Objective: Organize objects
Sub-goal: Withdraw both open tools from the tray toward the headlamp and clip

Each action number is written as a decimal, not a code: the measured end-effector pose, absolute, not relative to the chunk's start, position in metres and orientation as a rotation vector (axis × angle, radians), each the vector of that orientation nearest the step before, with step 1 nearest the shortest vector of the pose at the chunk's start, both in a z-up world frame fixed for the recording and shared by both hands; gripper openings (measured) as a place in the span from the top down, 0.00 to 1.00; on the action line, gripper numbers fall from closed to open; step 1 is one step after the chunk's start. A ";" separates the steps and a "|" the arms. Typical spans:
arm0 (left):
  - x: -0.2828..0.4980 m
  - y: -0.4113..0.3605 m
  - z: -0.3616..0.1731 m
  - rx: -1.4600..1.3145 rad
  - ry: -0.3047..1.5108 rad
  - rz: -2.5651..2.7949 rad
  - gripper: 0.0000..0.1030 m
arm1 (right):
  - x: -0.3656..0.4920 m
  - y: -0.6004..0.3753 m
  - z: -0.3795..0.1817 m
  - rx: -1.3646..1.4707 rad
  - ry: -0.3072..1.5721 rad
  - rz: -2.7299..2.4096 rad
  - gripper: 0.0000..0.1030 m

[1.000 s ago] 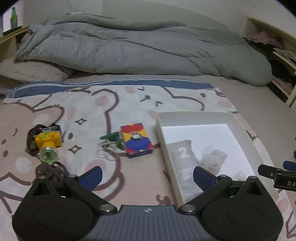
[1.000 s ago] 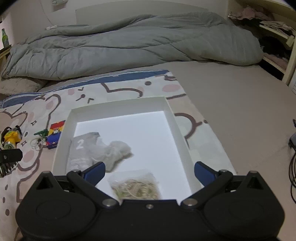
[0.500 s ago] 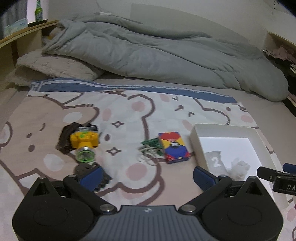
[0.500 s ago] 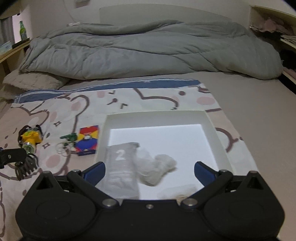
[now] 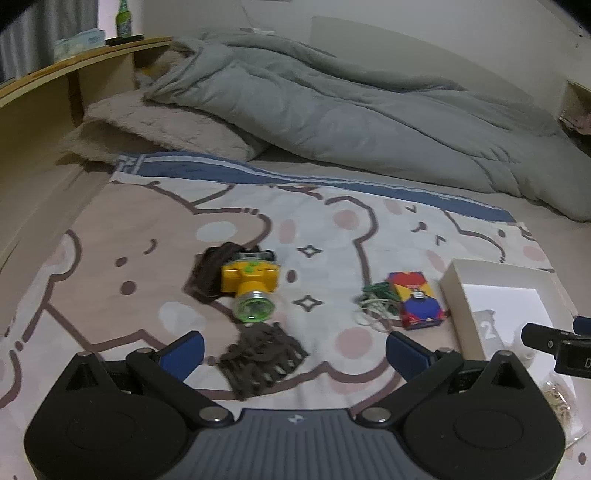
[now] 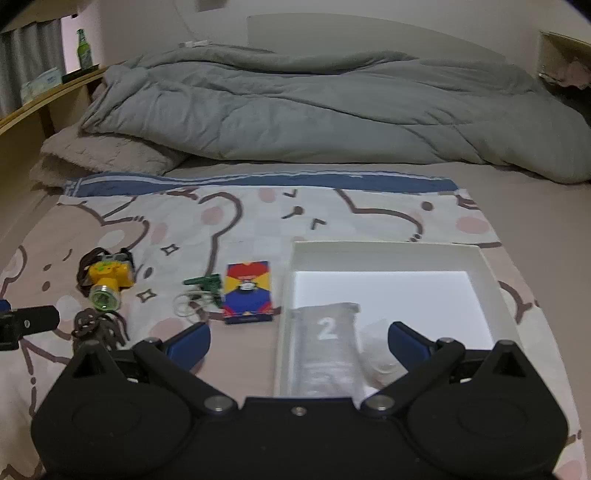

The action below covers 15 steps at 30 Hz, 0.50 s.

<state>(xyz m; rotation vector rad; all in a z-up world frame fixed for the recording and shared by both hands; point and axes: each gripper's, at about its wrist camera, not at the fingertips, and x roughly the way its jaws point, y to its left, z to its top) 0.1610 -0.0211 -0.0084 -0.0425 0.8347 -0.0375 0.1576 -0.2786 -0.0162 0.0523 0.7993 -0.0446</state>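
Observation:
On the bear-print sheet lie a yellow headlamp (image 5: 250, 282) (image 6: 108, 277), a brown hair claw (image 5: 261, 360) (image 6: 96, 326), a green clip with pale rubber bands (image 5: 376, 303) (image 6: 201, 293) and a colourful card box (image 5: 414, 303) (image 6: 248, 291). A white shallow box (image 6: 384, 251) (image 5: 452, 282) at the right holds a grey pack marked 2 (image 6: 325, 343) and a white wad (image 6: 380, 363). My left gripper (image 5: 293, 349) is open, with the hair claw between its fingers' line. My right gripper (image 6: 297, 338) is open over the box's near-left corner.
A grey duvet (image 6: 314, 114) and a fluffy pillow (image 6: 107, 153) fill the back of the bed. A wooden shelf (image 5: 66, 74) with a green bottle (image 5: 125, 18) runs along the left. A bag of rubber bands (image 5: 561, 400) lies at the right edge of the left wrist view.
Both grippers have swung left. The left one now faces the headlamp and hair claw; the right one has shifted from over the box towards its left edge. Both stay open.

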 end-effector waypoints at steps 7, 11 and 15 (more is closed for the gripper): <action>0.162 0.001 -0.011 -0.038 0.835 0.011 0.00 | 0.164 -0.252 -0.015 0.040 0.798 -0.005 0.00; 0.165 0.010 -0.013 -0.027 0.834 0.037 0.00 | 0.167 -0.241 -0.015 0.037 0.799 0.010 0.00; 0.169 0.017 -0.016 -0.024 0.834 0.062 0.00 | 0.171 -0.234 -0.016 0.036 0.803 0.018 0.00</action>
